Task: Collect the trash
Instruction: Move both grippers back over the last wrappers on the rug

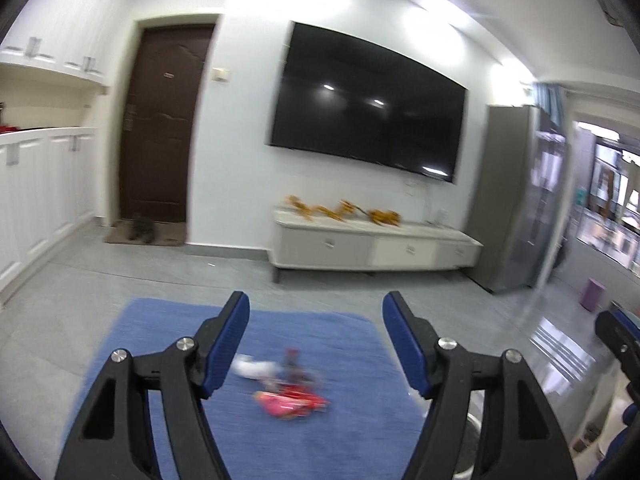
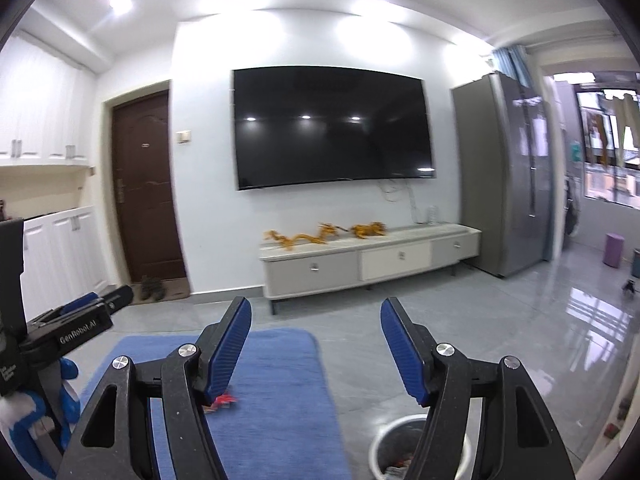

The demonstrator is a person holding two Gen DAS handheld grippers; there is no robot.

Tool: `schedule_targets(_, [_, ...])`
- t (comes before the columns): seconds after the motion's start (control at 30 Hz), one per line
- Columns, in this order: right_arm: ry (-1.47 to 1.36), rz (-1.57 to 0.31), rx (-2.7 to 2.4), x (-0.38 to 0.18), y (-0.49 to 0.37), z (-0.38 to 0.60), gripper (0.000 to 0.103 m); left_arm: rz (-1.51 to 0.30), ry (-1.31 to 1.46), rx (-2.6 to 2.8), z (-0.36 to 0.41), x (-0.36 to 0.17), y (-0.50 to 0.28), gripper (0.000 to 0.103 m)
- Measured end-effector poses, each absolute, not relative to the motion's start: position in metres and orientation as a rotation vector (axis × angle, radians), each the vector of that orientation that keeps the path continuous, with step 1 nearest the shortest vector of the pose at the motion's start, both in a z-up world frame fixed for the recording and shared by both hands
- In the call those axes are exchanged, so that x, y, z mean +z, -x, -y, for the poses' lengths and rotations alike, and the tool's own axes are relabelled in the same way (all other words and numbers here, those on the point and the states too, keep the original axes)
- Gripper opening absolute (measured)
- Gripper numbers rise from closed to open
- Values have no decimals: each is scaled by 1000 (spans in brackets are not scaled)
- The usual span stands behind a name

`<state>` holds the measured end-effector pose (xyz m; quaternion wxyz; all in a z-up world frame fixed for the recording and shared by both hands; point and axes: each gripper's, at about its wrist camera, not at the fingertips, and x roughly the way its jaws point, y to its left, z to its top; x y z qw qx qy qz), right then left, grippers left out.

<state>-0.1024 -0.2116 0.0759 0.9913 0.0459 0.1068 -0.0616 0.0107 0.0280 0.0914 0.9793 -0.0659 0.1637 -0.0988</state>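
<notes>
Both jaws apart, empty | trash (image 1: 288, 384) on blue rug (image 1: 160, 320), below left gripper (image 1: 316, 344)

Black claw (image 1: 316, 344), blue ribbed pads (image 1: 230, 344), silver screws.

The right gripper (image 2: 316, 344) is hovering over the floor with its jaws standing apart and nothing between them. Below it a blue rug (image 2: 276, 392) is lying on the grey tiles, with red scraps (image 2: 224, 401) of what may be wrappers sitting on it, blurred. A white bin (image 2: 384, 440) is standing just right of the rug, holding some litter. At the left edge the left gripper (image 2: 80, 312) is showing, carried by a blue-gloved hand (image 2: 24, 432). Ahead, a dark TV (image 2: 332, 128) is hanging above a low cabinet (image 2: 368, 260); a brown door (image 2: 146, 184) is standing to the left and a fridge (image 2: 504, 168) to the right.
</notes>
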Motion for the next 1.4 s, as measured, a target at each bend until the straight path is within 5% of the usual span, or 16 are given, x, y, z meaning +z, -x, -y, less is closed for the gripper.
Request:
schedule_targets(0.27, [-84,-208,18,86,90,163,65,-279,211,-51,-138,86,-2,68])
schedule_targets(0.53, [-45,-217,100,89,79,126,66,-330,238,-35,-170,57,-9,68])
schedule_targets(0.97, [-108,-358,122,42,28,139,66,-523,212,-176,-120,-17,-80,68])
schedule_targets(1.1, [-134,-416,113,23,8,152,66,-592,186,-222,-91,-45,-107,80])
schedule_targets(1.4, [-179,-555,111,-28,-47,183,66,-804,193,-233,-49,-123,-173,80])
